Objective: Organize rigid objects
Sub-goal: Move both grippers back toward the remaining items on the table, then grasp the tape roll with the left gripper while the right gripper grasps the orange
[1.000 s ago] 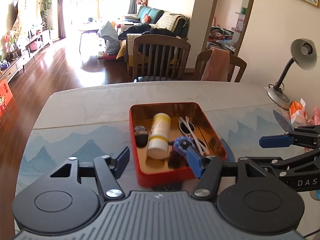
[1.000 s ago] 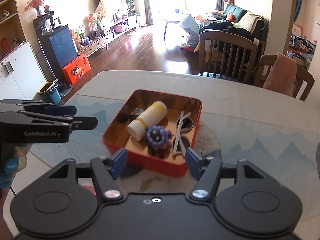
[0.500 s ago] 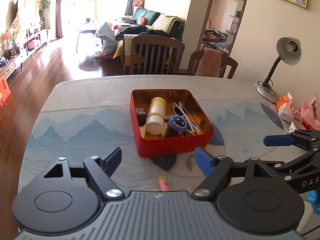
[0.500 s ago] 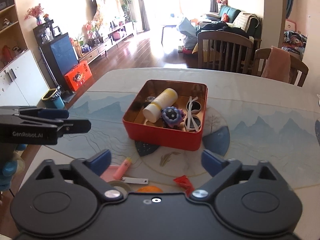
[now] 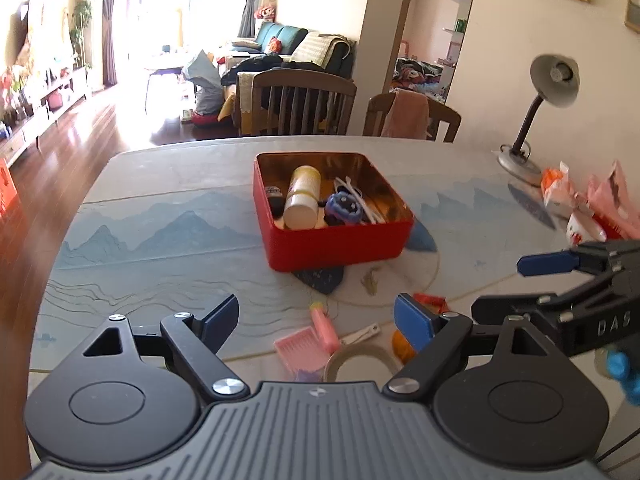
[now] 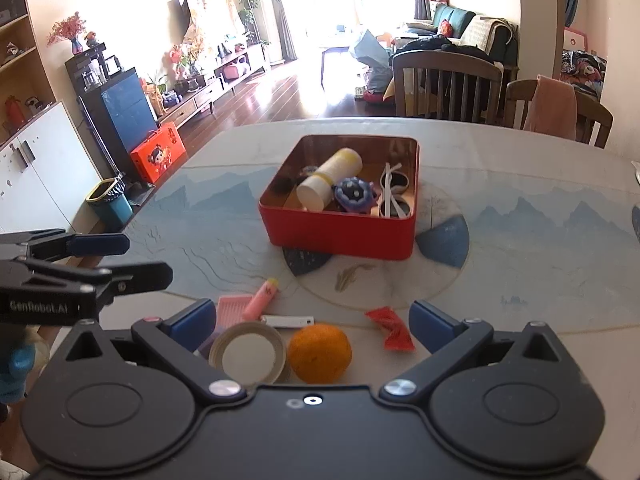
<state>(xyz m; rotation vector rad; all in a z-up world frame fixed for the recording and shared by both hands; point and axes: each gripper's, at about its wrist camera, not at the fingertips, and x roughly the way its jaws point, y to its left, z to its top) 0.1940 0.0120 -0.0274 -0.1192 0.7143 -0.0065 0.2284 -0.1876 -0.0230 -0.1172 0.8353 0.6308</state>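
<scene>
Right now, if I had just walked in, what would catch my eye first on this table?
Most likely the red tin in the middle of the table, open and holding a white bottle, a blue toy and white sunglasses. Nearer the camera, loose bits lie on the cloth: an orange, a roll of tape and a pink tube. Nothing is between the fingers of either gripper.

Sunlight is pouring through the tall windows (image 6: 316,4) and glaring off the dark wooden floor (image 5: 80,140). Two wooden chairs (image 5: 304,104) are standing behind the table (image 5: 160,168), and a teal sofa (image 5: 288,38) is sitting beyond them.
</scene>
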